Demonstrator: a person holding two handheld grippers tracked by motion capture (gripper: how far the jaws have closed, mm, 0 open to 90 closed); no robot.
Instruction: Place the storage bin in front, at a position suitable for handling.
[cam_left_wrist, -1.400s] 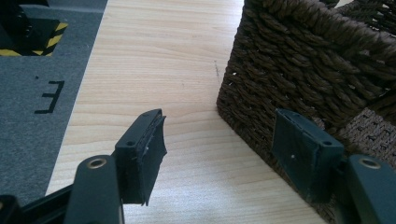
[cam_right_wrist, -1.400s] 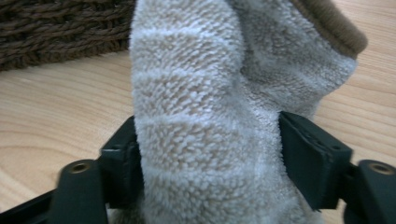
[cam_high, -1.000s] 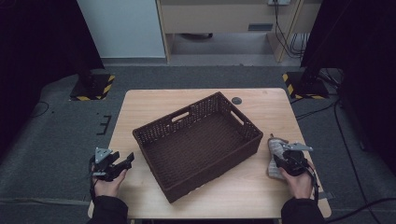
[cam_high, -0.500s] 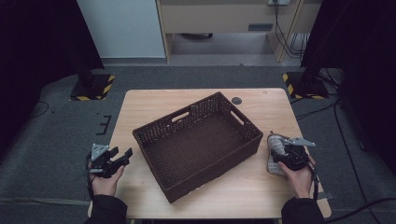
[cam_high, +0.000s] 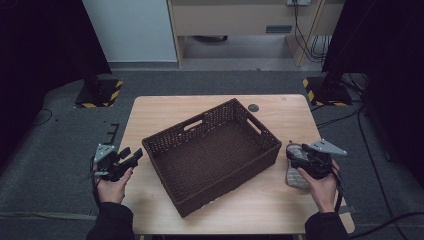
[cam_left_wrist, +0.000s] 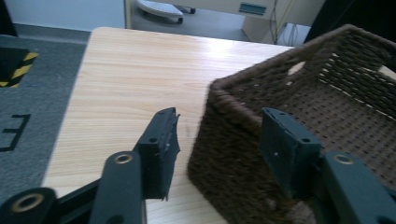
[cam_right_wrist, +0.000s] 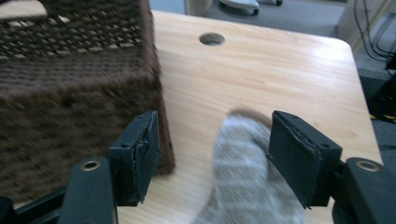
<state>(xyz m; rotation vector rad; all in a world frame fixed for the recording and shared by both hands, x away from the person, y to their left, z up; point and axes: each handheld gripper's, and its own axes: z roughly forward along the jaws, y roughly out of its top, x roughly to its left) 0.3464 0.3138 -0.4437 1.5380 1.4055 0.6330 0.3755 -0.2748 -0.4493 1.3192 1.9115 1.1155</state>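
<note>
A dark brown woven basket (cam_high: 230, 170) sits askew in the middle of the wooden table (cam_high: 280, 115), with nothing in it. My left gripper (cam_high: 132, 155) hovers at the table's left edge, pointing at the basket's near-left corner (cam_left_wrist: 243, 107). Its jaws (cam_left_wrist: 219, 121) have just been closing and are still apart, with that corner just beyond them and untouched. My right gripper (cam_high: 296, 152) hangs over a grey-and-white striped cloth (cam_high: 294, 176) lying on the table right of the basket. Its jaws (cam_right_wrist: 215, 126) have just been opening and stand wide, with the cloth (cam_right_wrist: 247, 172) lying between them.
A round hole (cam_high: 253, 107) is in the tabletop behind the basket. The basket wall (cam_right_wrist: 70, 93) is close to the left of my right gripper. Grey carpet surrounds the table, and black stands with yellow-black striped feet (cam_high: 97, 92) flank its far side.
Both hands have lifted slightly off the table. The right jaws have opened over the cloth, and the left jaws have narrowed.
</note>
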